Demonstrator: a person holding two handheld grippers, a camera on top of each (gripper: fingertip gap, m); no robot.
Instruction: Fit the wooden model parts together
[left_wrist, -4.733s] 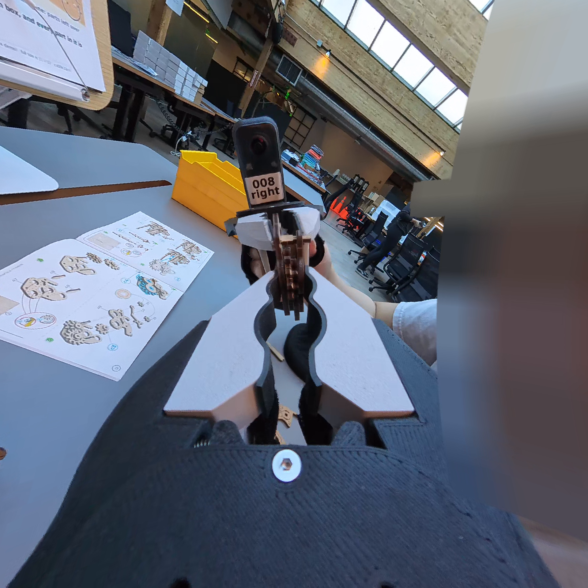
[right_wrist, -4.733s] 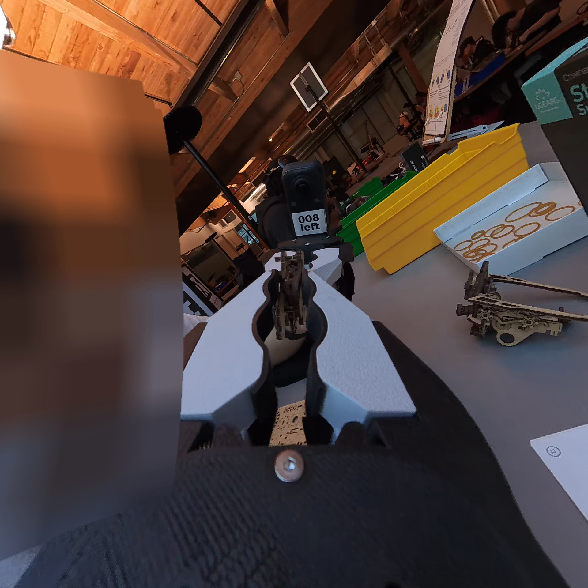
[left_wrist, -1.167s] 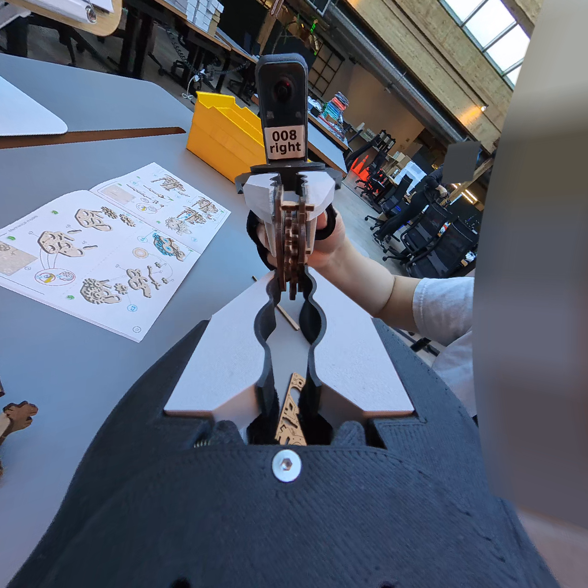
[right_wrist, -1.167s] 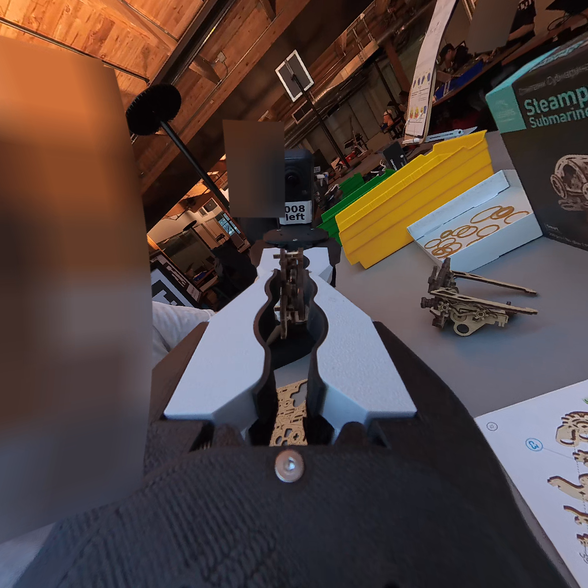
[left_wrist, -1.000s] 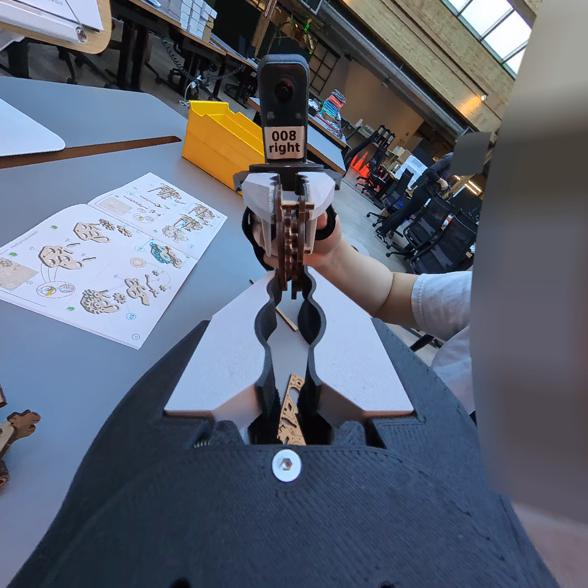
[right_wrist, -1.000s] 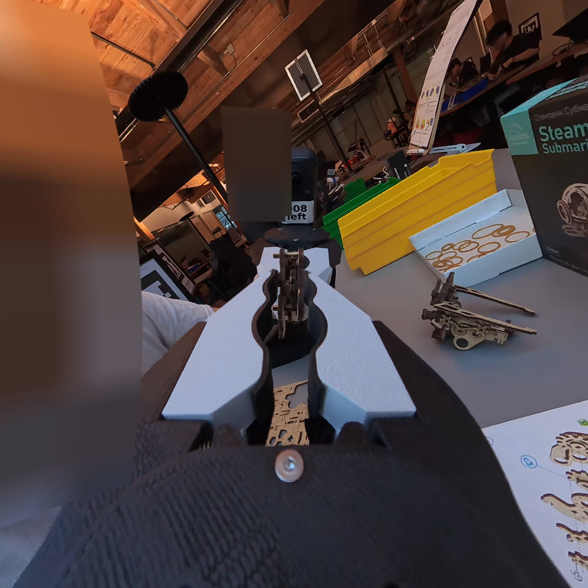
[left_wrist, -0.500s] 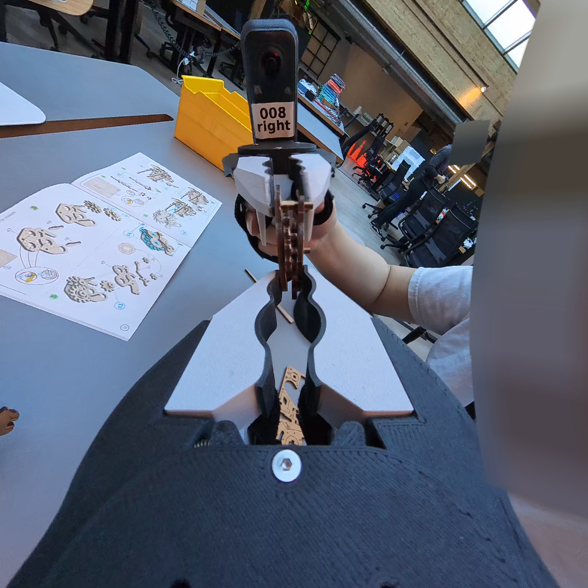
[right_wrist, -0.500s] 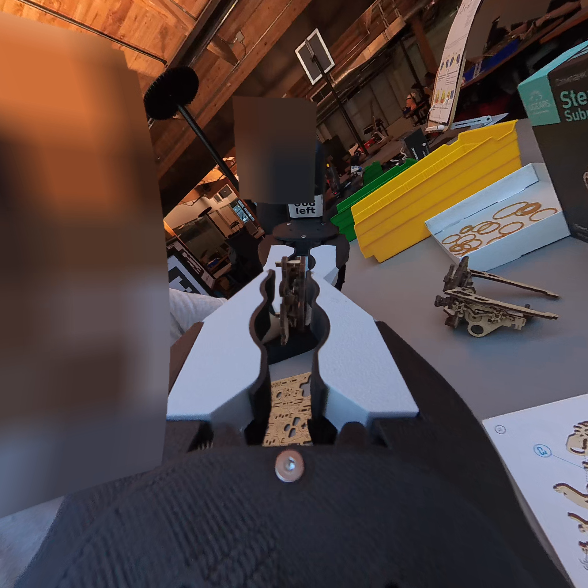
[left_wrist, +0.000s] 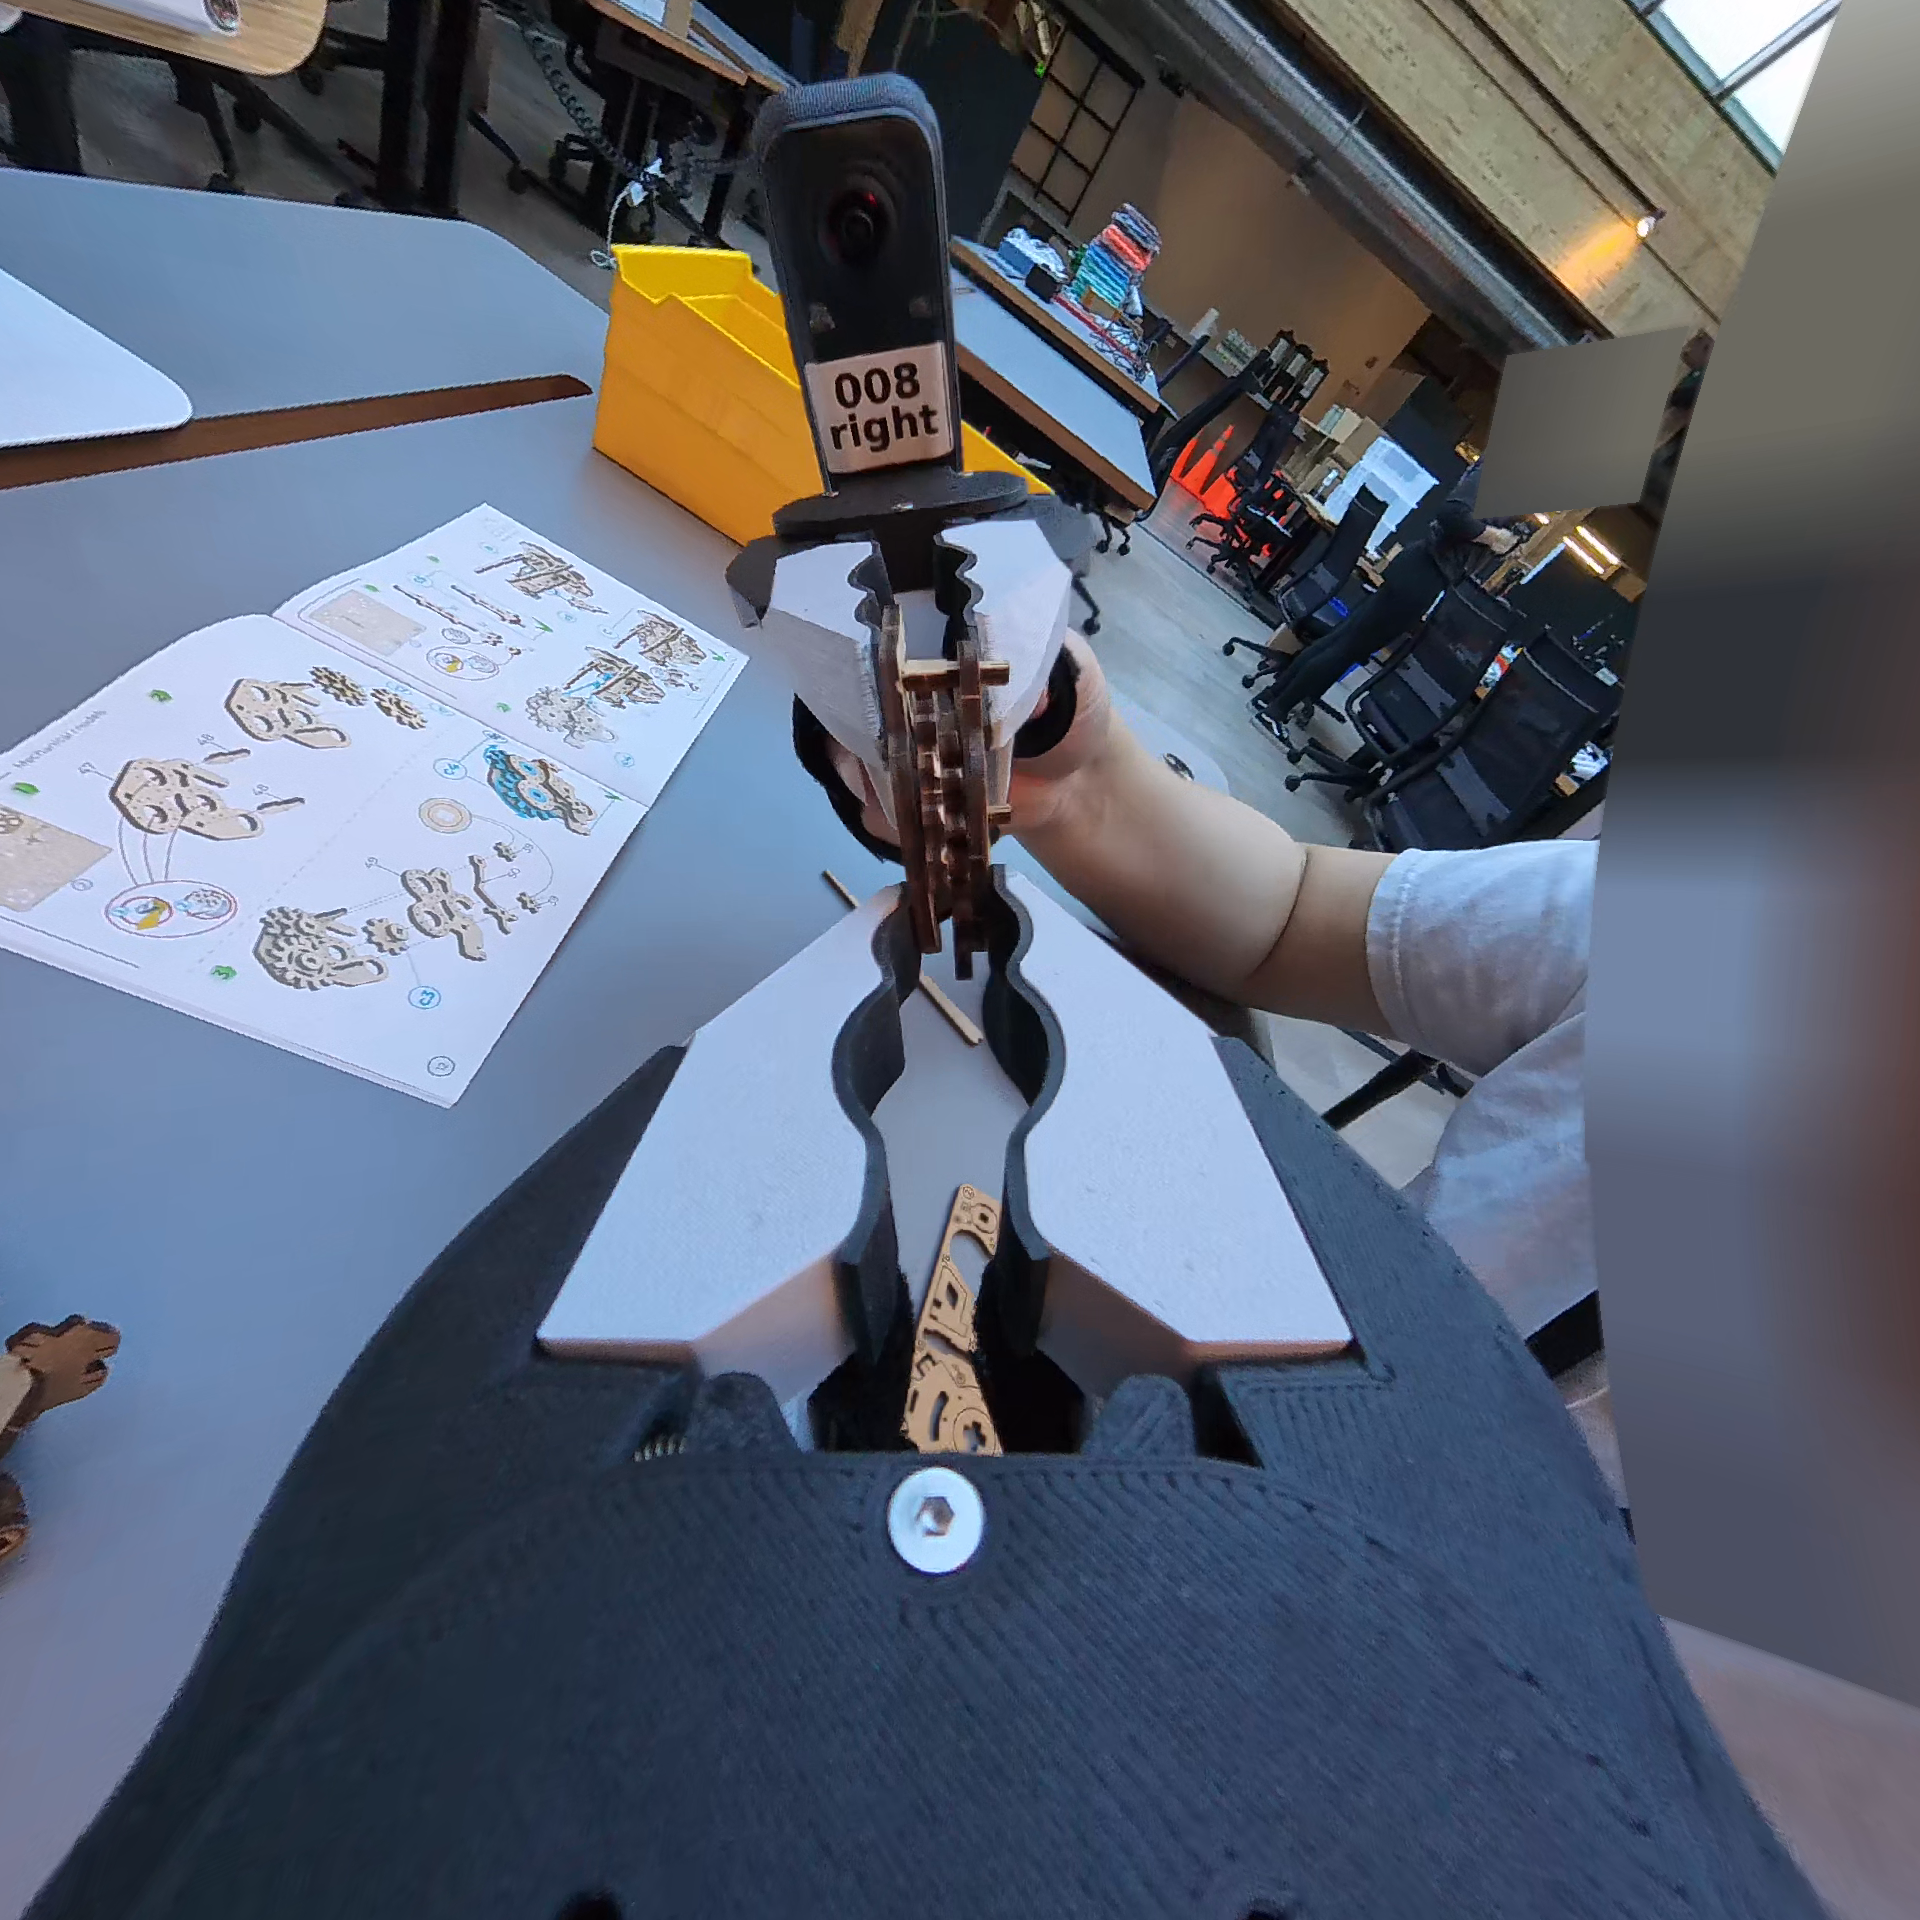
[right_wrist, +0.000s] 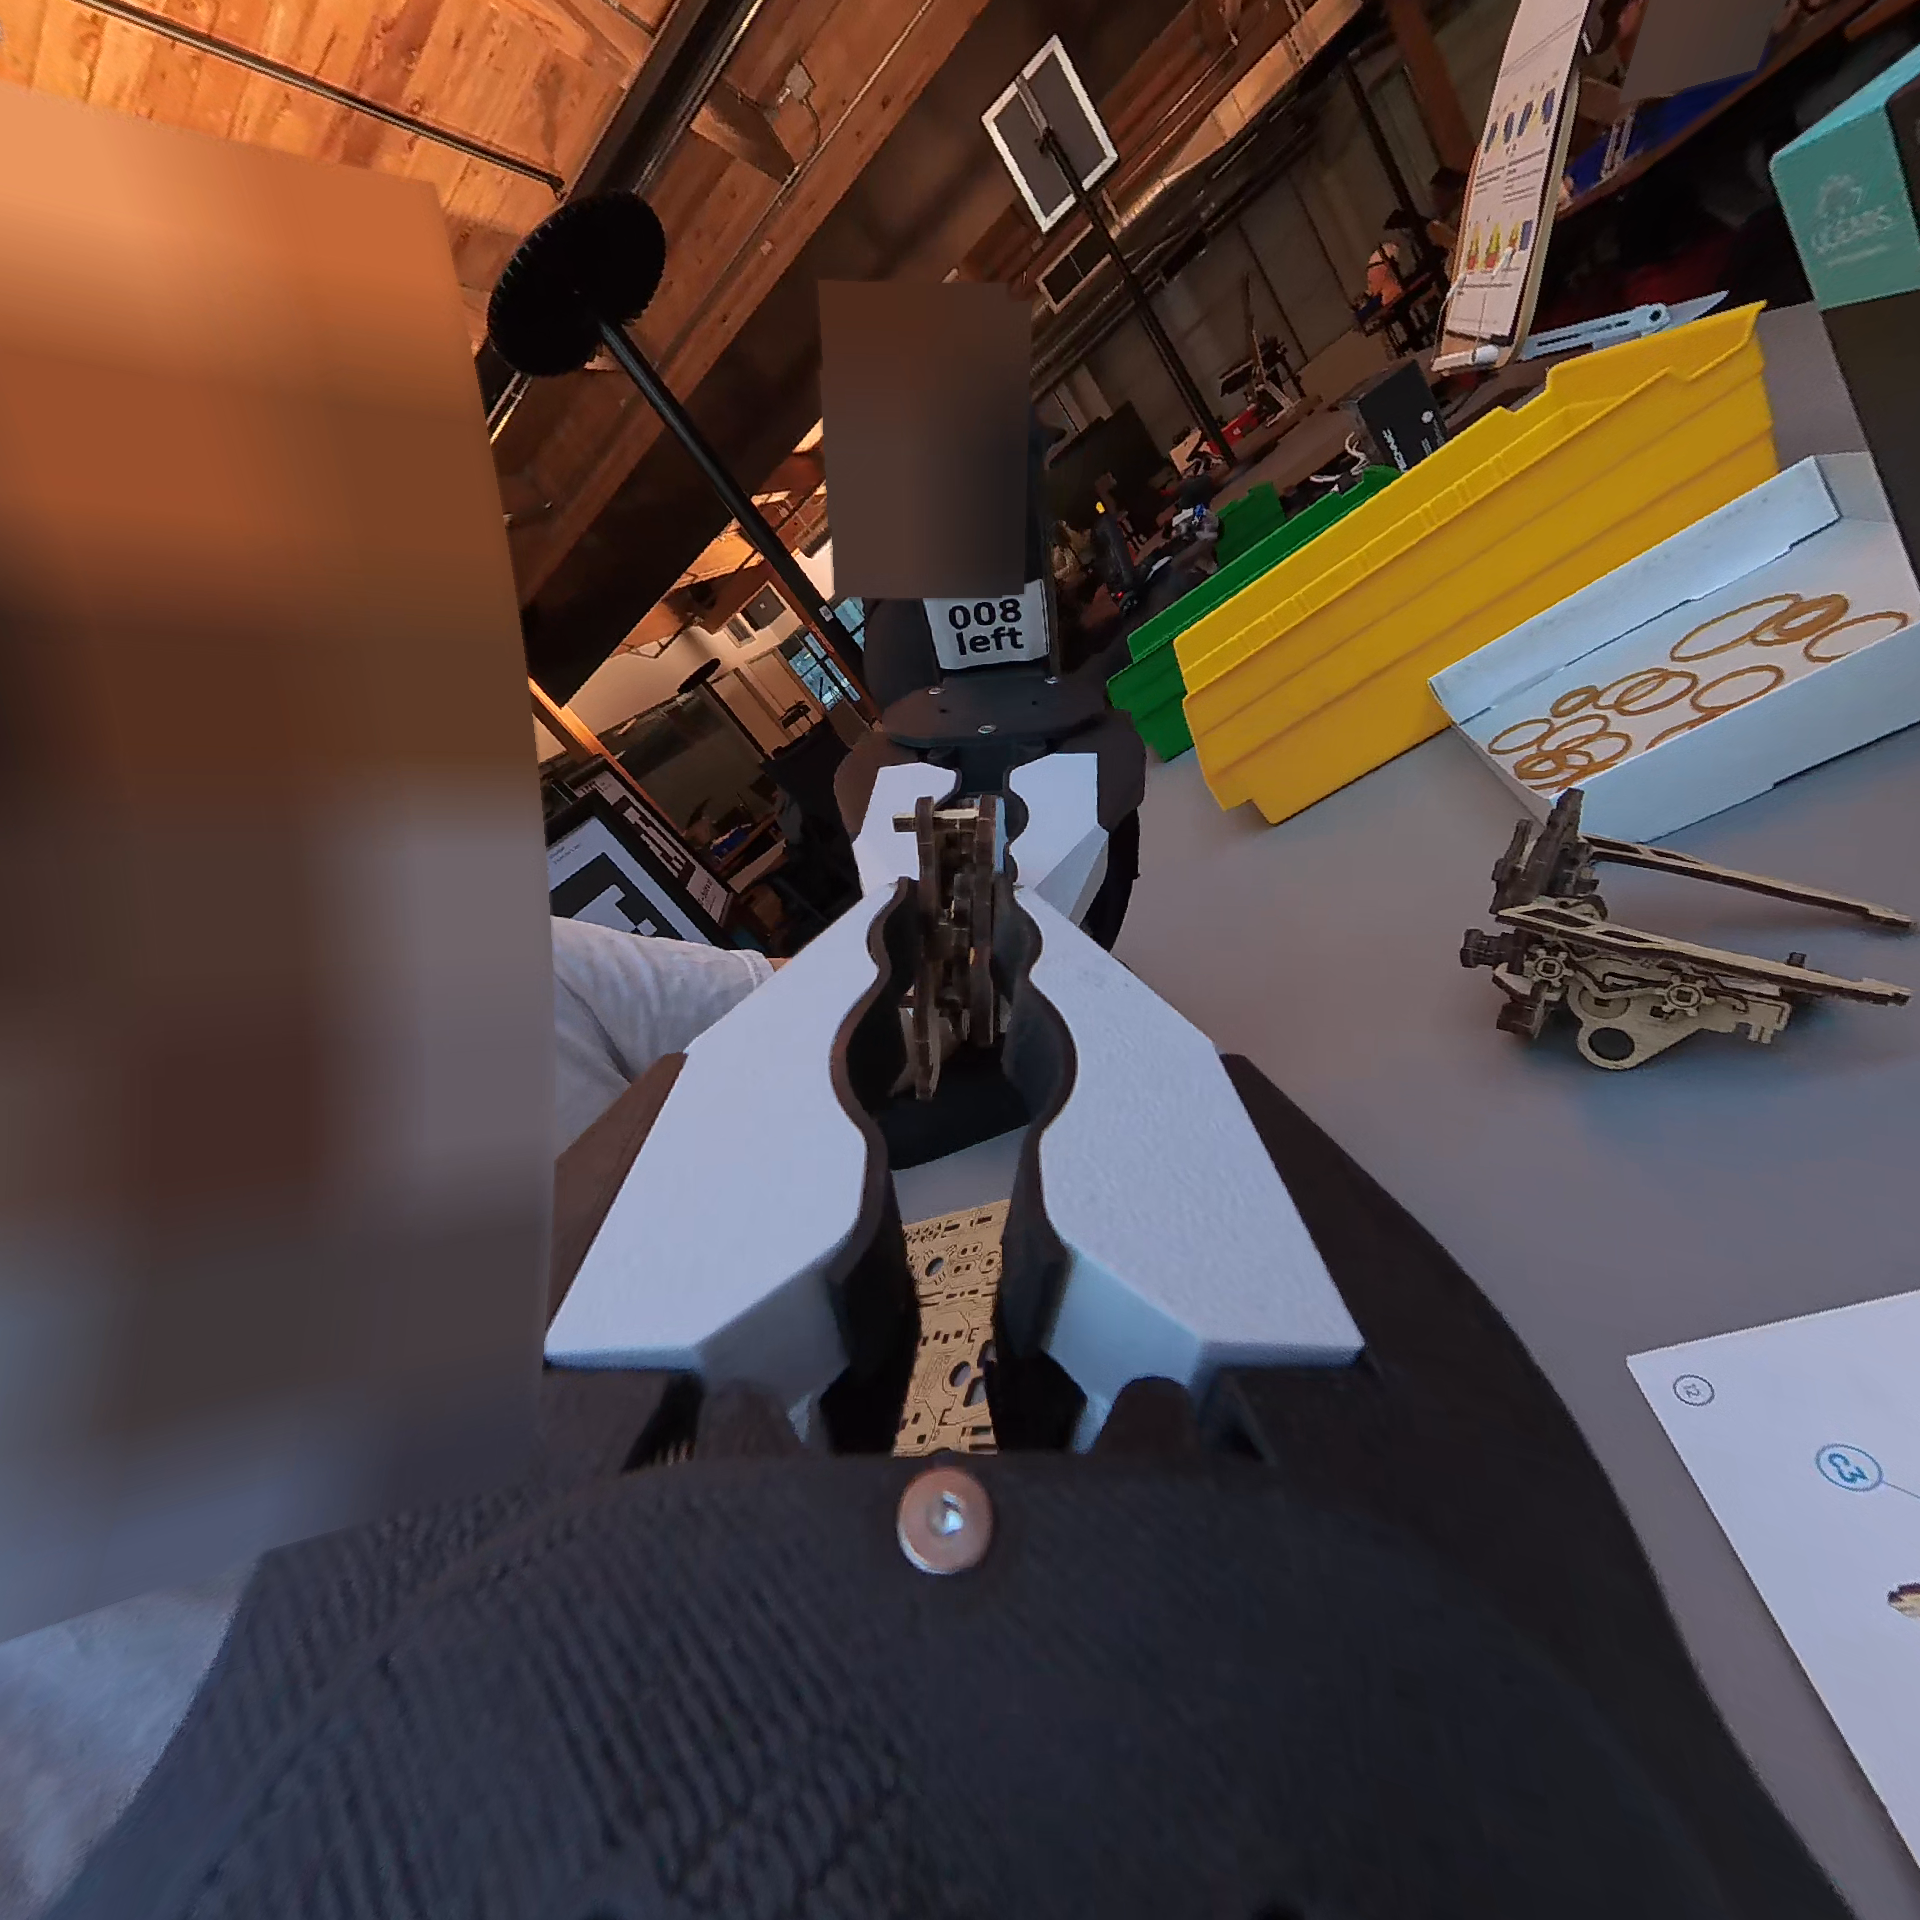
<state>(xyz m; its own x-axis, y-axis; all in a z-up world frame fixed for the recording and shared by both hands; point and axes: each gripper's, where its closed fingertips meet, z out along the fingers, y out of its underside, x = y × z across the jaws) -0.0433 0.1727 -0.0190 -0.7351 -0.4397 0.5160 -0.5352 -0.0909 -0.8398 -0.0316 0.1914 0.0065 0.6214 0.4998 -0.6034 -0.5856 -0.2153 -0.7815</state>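
Observation:
A small wooden gear assembly (left_wrist: 943, 790) is held in the air between my two grippers, which face each other. My left gripper (left_wrist: 945, 909) is shut on its near end in the left wrist view. The right gripper (left_wrist: 920, 665) clamps its far end there. In the right wrist view my right gripper (right_wrist: 956, 914) is shut on the same assembly (right_wrist: 951, 935), with the left gripper (right_wrist: 987, 805) behind it. A person's hand and forearm (left_wrist: 1153, 852) hold the right gripper.
On the grey table lie an open instruction booklet (left_wrist: 343, 790), a thin wooden stick (left_wrist: 940, 1013) and a laser-cut wooden sheet (right_wrist: 951, 1330). A partly built wooden model (right_wrist: 1631, 977), a white tray of rings (right_wrist: 1683, 707), yellow (right_wrist: 1455, 582) and green (right_wrist: 1174, 665) bins stand to the right. My two grippers' fingertips are within a few centimetres of each other.
Both grippers stay clamped on the assembly. The joined pair has shifted and tilted a little over the table, and the right gripper now looks closer in the left wrist view.

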